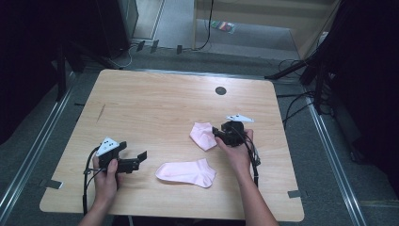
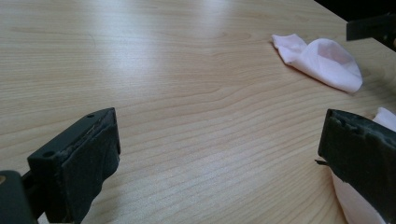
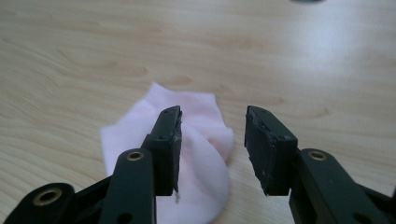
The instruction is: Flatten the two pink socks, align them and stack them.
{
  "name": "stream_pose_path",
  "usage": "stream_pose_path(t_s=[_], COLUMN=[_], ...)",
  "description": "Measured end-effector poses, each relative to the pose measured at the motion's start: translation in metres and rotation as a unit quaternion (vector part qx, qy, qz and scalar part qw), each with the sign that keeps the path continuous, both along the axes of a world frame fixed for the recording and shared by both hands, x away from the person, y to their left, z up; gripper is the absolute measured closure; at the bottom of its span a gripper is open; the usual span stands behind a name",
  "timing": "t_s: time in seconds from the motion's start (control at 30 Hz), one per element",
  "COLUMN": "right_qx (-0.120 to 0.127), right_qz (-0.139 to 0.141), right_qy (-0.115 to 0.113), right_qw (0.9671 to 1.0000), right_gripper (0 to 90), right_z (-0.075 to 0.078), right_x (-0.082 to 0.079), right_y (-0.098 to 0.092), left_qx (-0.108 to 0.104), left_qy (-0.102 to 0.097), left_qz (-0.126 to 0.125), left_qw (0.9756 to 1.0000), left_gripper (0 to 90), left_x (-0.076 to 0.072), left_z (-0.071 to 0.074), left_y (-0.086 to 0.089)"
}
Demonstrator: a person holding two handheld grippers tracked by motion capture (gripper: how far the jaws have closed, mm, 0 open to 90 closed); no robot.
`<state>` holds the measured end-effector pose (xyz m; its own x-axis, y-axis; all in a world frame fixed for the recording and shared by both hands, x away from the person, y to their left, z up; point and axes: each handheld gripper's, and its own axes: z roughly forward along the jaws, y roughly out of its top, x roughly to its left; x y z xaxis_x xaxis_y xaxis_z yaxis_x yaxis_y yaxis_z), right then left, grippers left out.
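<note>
High view: a person's forearms reach in over a pale wooden table [image 1: 155, 101], each hand holding a black two-jaw gripper. The left gripper [image 1: 136, 161] rests low at the near left of the tabletop, its jaws spread wide and pointing toward a pink sock [image 1: 187, 172] that lies flat near the front edge, just short of touching it. The right gripper [image 1: 217, 133] sits further back on the right side, jaws aimed left at a second pink sock [image 1: 203, 135], which is bunched up and puffed open rather than flat. From the right gripper view, the right gripper [image 3: 212, 149] has its jaws parted to a moderate gap with nothing clamped between them; the left-hand jaw sits over the crumpled sock [image 3: 196, 154], and whether it touches the fabric I cannot tell. From the left gripper view, the left gripper [image 2: 217, 158] stands wide open and empty above bare wood, with the edge of the flat sock [image 2: 359, 205] just behind its right-hand jaw and the bunched sock [image 2: 322, 60] well beyond. A small dark round disc [image 1: 220, 90] sits in the tabletop toward the far edge.
</note>
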<state>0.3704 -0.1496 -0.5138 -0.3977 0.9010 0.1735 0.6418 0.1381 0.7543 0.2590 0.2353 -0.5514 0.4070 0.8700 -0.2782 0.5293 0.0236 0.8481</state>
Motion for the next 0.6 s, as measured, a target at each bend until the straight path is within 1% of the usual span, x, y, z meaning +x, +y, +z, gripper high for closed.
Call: stream_pose_path(t_s=[0.07,0.1,0.13,0.17,0.2,0.23,0.27,0.3,0.33,0.37,0.4,0.43,0.47,0.5,0.53,0.57,0.6], right_qx=[0.011,0.011,0.014,0.030,0.023,0.023,0.011,0.010,0.010,0.017,0.030,0.030,0.030,0.024,0.024,0.021,0.021], right_qz=[0.011,0.011,0.015,0.030,0.032,0.032,0.028,0.015,0.015,0.013,0.009,0.012,0.012,0.023,0.023,0.028,0.028], right_qy=[0.015,0.015,0.023,0.031,0.030,0.030,0.028,0.033,0.033,0.033,0.022,0.012,0.012,-0.006,-0.006,-0.015,-0.015], right_qw=[0.9998,0.9998,0.9995,0.9986,0.9988,0.9988,0.9992,0.9993,0.9993,0.9992,0.9993,0.9994,0.9994,0.9994,0.9994,0.9993,0.9993], right_gripper=[54.7,54.7,53.8,55.4,59.3,59.3,68.0,79.9,79.9,83.4,87.7,87.8,87.8,87.8,87.8,87.7,87.7], right_z=[-0.009,-0.009,-0.013,-0.018,-0.020,-0.020,-0.022,-0.023,-0.023,-0.022,-0.015,-0.011,-0.011,-0.001,-0.001,0.005,0.005], right_x=[0.001,0.001,0.001,-0.002,-0.003,-0.003,-0.005,-0.007,-0.007,-0.008,-0.013,-0.015,-0.015,-0.023,-0.023,-0.029,-0.029], right_y=[-0.005,-0.005,-0.005,-0.006,-0.004,-0.004,-0.002,-0.001,-0.001,-0.002,0.002,0.005,0.005,0.017,0.017,0.028,0.028], left_qx=[0.000,0.000,0.000,0.000,0.000,0.001,0.001,0.001,0.001,0.001,0.001,0.000,0.000,0.001,0.001,0.001,0.001], left_qy=[0.000,0.000,0.000,0.000,0.000,0.000,0.000,-0.001,-0.001,0.000,0.000,-0.001,-0.001,-0.001,-0.001,0.000,0.000], left_qz=[0.000,0.000,0.000,0.000,0.000,0.000,0.000,0.001,0.001,0.001,0.001,0.003,0.003,0.004,0.004,0.004,0.004], left_qw=[1.0000,1.0000,1.0000,1.0000,1.0000,1.0000,1.0000,1.0000,1.0000,1.0000,1.0000,1.0000,1.0000,1.0000,1.0000,1.0000,1.0000], left_gripper=[0.0,0.0,0.0,0.0,0.0,0.0,0.0,0.0,0.0,0.0,0.0,0.0,0.0,0.0,0.0,0.0,0.0], left_x=[0.000,0.000,0.000,0.000,0.000,0.000,0.000,0.000,0.000,0.000,0.000,0.000,0.000,0.001,0.001,0.001,0.001], left_z=[0.000,0.000,0.000,0.000,0.000,0.000,0.000,0.000,0.000,0.000,0.000,0.000,0.000,0.000,0.000,0.000,0.000], left_y=[0.000,0.000,0.000,0.000,0.000,0.000,0.000,0.000,0.000,0.000,0.000,0.000,0.000,0.000,0.000,-0.001,-0.001])
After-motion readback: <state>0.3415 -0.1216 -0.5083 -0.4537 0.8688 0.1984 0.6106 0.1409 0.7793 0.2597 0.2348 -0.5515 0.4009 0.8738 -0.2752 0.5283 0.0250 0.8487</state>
